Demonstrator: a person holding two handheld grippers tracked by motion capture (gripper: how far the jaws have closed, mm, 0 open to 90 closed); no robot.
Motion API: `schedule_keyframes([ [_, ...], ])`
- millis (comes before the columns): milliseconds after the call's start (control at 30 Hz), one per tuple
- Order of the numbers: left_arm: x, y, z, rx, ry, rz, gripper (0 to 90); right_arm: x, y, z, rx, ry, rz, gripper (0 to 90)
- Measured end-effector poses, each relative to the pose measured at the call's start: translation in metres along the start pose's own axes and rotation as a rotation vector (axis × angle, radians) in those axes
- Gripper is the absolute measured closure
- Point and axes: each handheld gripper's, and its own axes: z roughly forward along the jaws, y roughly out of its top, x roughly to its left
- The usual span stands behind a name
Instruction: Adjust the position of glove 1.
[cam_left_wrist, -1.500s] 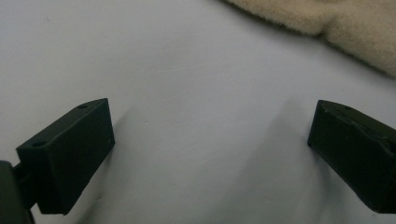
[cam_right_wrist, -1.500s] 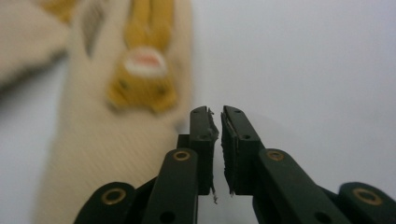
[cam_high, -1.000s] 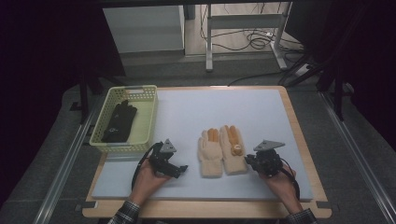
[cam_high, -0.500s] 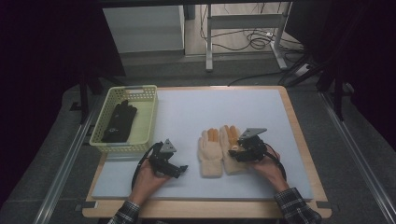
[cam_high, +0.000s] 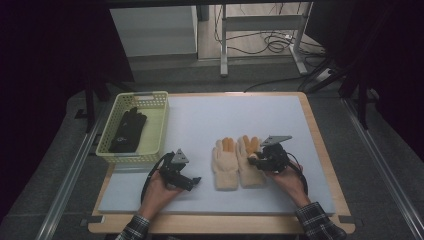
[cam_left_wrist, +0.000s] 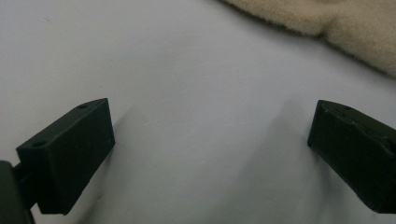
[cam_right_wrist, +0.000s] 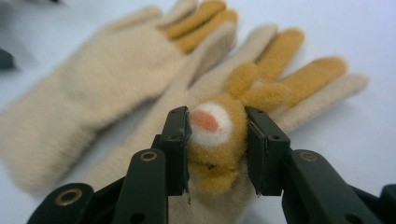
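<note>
Gloves (cam_high: 236, 161) right of basket (cam_high: 156, 131)

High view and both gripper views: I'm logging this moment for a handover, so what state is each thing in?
Right gripper: jaws have just been closing, pinching the orange plush patch on the right glove.
Left gripper: open, nothing between its jaws, low over the mat.
Left glove: flat on the mat, untouched.
Black glove: lying in the basket.

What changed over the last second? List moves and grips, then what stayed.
The right gripper moved left from beside the gloves onto the right glove; its jaws have just been closing on that glove's orange plush patch. The left gripper, left glove and basket stayed put.
</note>
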Motion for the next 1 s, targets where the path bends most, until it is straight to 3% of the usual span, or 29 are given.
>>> schedule_keyframes([
  [267,0.0,0.0,0.0,-0.002,0.002,0.003,0.6,0.012,0.02,-0.027,-0.049,0.01,0.003,61.9],
  [400,0.0,0.0,0.0,-0.002,0.001,0.001,0.6,0.019,0.032,-0.037,-0.075,0.039,0.024,61.9],
  [600,0.0,0.0,0.0,0.001,-0.001,-0.001,0.6,0.043,0.054,-0.039,-0.097,0.101,0.025,61.8],
  [767,0.0,0.0,0.0,0.001,-0.001,-0.001,0.6,0.067,0.065,-0.02,-0.088,0.136,0.022,61.6],
  [867,0.0,0.0,0.0,-0.001,0.001,0.002,0.6,0.072,0.06,0.001,-0.067,0.112,0.026,61.4],
  [1000,0.0,0.0,0.0,-0.003,0.001,0.001,0.6,0.067,0.044,0.026,-0.035,0.076,0.046,60.1],
])
